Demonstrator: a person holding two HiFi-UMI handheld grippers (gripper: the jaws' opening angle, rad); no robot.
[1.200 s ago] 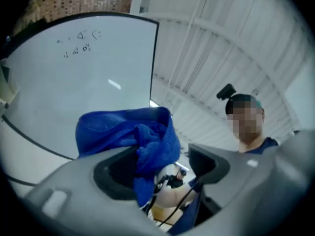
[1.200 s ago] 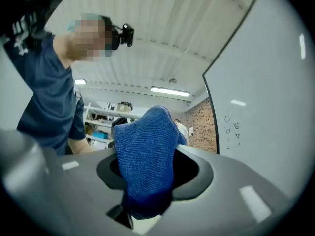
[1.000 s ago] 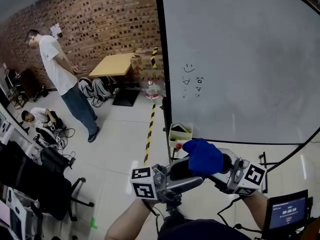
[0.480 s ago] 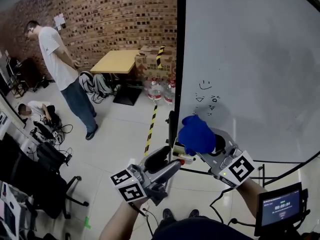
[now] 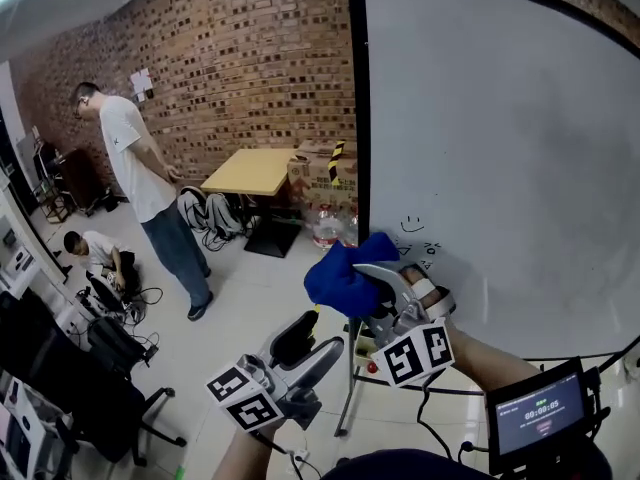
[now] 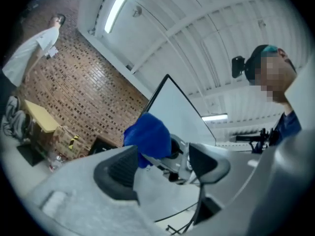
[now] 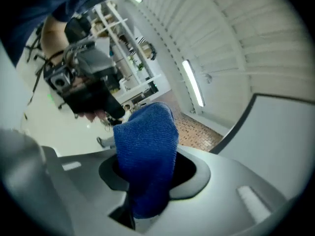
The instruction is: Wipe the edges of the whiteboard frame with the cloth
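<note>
The whiteboard stands at the right, its black frame's left edge running straight down. My right gripper is shut on a bunched blue cloth, which is held up in front of the lower part of that edge; whether it touches the frame I cannot tell. In the right gripper view the cloth fills the gap between the jaws of that gripper. My left gripper hangs below and to the left, open and holding nothing. The left gripper looks up at the cloth.
A person stands at the left and another crouches on the floor. A wooden table, cardboard boxes and water bottles sit by the brick wall. Small drawings mark the board. A small screen is at lower right.
My right gripper has rolled and carried the cloth left and up, from in front of the board's lower part to its left frame edge. My left gripper has drifted down and left.
</note>
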